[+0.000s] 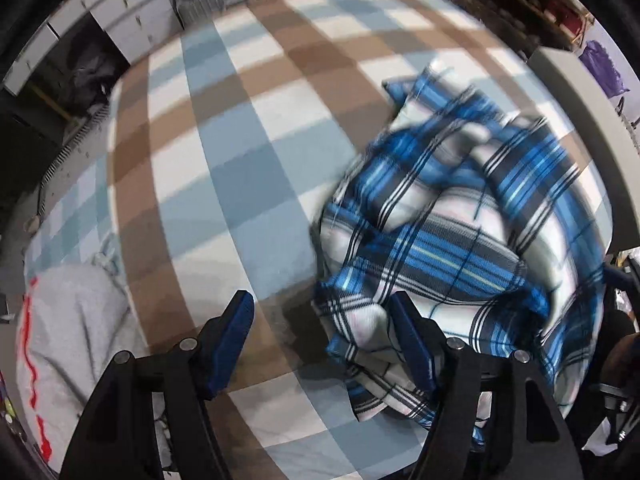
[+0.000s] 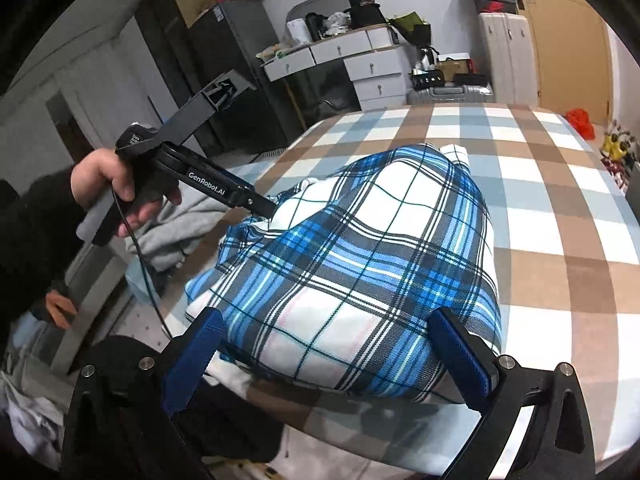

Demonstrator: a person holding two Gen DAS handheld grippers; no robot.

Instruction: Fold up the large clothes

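Observation:
A blue, white and black plaid garment [image 1: 452, 232] lies crumpled in a heap on the checked bedspread [image 1: 240, 140]. My left gripper [image 1: 322, 304] points down at the heap's left edge, open. Its right finger [image 1: 408, 340] rests against the cloth and its left finger [image 1: 234, 340] is over bare bedspread. In the right wrist view the same garment [image 2: 360, 248] bulges up between the wide-apart fingers of my right gripper [image 2: 326, 320], which stands open at the heap's near side. A hand [image 2: 104, 184] holds the left gripper's black body [image 2: 212, 190], whose tips are hidden in the cloth.
A grey garment with red marks [image 1: 68, 340] lies at the bed's corner and shows as a grey heap [image 2: 172, 232] beyond the plaid one. White drawers [image 2: 360, 60], suitcases [image 2: 508, 56] and a dark cabinet [image 2: 224, 60] stand past the bed. A pale bed frame [image 1: 580, 120] borders the heap.

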